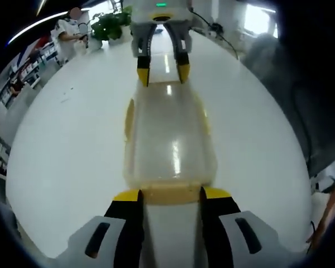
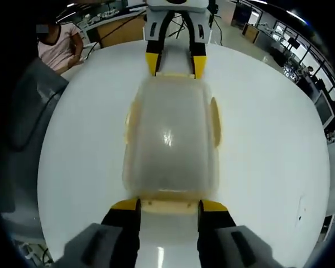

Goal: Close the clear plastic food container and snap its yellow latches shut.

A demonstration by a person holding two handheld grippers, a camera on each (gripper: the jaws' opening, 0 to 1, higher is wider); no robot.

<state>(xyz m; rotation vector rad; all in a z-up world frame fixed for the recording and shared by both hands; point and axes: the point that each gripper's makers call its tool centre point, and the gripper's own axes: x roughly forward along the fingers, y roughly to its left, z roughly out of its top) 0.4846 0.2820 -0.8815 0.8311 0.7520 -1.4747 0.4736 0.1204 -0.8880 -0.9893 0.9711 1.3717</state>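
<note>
Both the left gripper [image 1: 170, 195] and right gripper [image 2: 170, 206] straddle the end latches of the lidded container [image 2: 170, 139], jaws spread, gripping nothing. Uneven pressing could skid it across the slick white table [image 2: 268, 167], leaving a latch [image 2: 170, 207] unsnapped.

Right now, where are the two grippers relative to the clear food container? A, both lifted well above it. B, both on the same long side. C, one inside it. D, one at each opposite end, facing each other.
D: in the left gripper view the left gripper flanks the near end latch of the container, while the right gripper sits at the far end.
</note>
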